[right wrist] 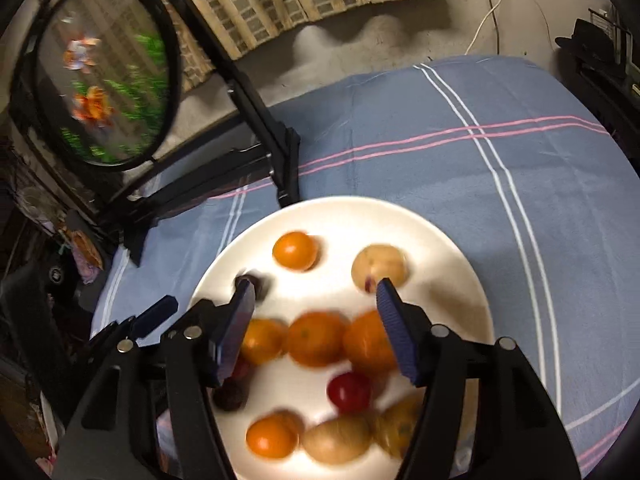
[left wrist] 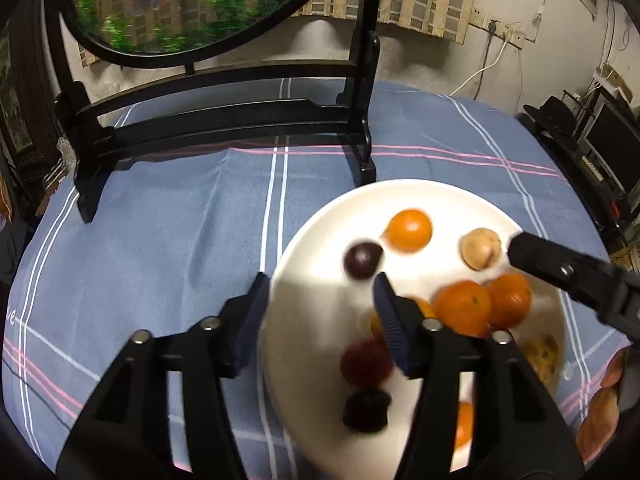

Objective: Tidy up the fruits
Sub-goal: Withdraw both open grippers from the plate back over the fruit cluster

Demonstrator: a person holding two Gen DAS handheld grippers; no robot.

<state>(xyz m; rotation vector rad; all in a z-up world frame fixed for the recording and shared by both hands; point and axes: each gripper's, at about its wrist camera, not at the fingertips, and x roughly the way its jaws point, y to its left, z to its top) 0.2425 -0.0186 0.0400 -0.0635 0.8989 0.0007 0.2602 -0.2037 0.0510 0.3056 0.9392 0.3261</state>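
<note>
- A white plate (right wrist: 460,264) is seen on the blue striped tablecloth (right wrist: 400,128), and all the fruit in view lies on it; no fruit is seen on the cloth itself
- On the plate are counted several oranges, among them a lone orange (right wrist: 295,250) toward the far side and a touching group of three oranges (right wrist: 316,340) in the middle, with a pale round fruit (right wrist: 380,266) beside the lone one
- A red fruit (right wrist: 349,391), a dark plum (left wrist: 362,260) and more pale and dark fruit nearer the cameras are mixed in among them, so no sorting by kind is yet apparent
- The left gripper (left wrist: 320,312) is held over the plate's left rim with its jaws half apart and nothing between them
- The right gripper (right wrist: 316,332) is held above the group of oranges, jaws likewise half apart, no pad pressed on any fruit
- The gathering onto the plate is judged largely done; any arranging is judged still to be done
- A dark wooden stand with a round painted panel (left wrist: 192,4) is seen behind the plate, apart from it
</note>
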